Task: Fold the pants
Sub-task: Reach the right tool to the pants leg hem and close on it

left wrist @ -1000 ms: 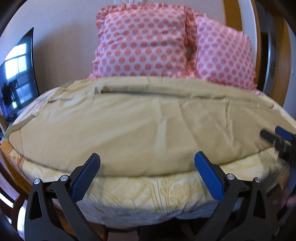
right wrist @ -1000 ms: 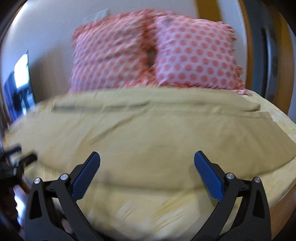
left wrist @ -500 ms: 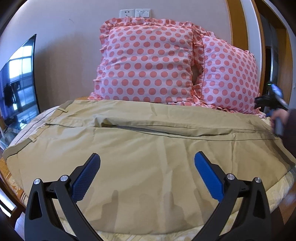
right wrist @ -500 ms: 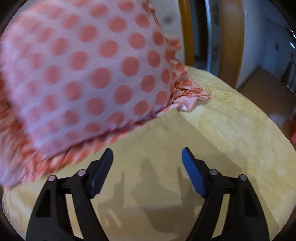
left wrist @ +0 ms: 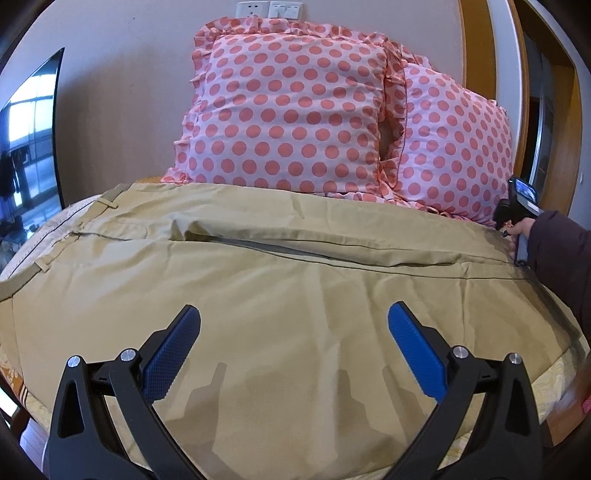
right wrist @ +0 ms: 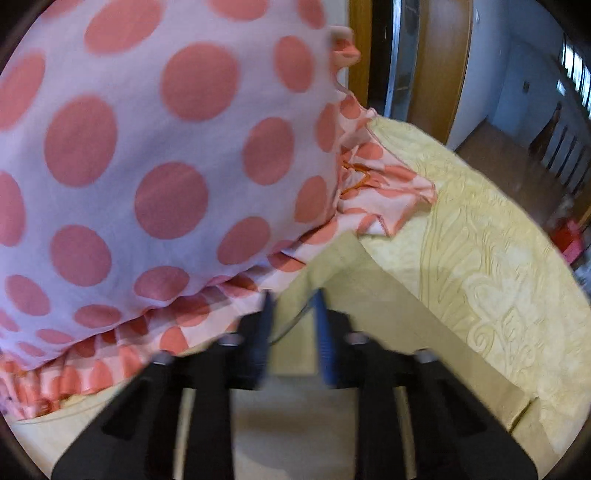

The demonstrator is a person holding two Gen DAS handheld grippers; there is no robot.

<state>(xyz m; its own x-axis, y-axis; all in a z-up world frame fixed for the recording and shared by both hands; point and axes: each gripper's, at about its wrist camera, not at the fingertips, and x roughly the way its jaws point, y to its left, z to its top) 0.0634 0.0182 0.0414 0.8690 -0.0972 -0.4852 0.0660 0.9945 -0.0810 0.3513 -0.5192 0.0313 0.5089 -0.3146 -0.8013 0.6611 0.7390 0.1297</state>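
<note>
Left gripper [left wrist: 293,341]: lower centre of the left wrist view; jaws spread wide, holding nothing; hovering over the near part of the cloth
Pants [left wrist: 280,295]: khaki, spread flat across the middle of the left view; waistband with belt loops at left, leg ends at right; long seam fold running left to right
Right gripper [right wrist: 293,328]: lower centre of the right wrist view, blurred; blue fingers [right wrist: 327,343] drawn near together over the khaki hem corner; grip on the cloth impossible to tell; seen too at the far right edge of the left view, low at the leg end
Bedspread [right wrist: 491,266]: pale yellow, embossed; right side of the right view, under the pants
Pillows [left wrist: 291,107]: pink with coral dots, two side by side; upper centre of the left view, just behind the pants
Screen [left wrist: 31,147]: dark, far left edge
Wall sockets [left wrist: 269,9]: top centre
</note>
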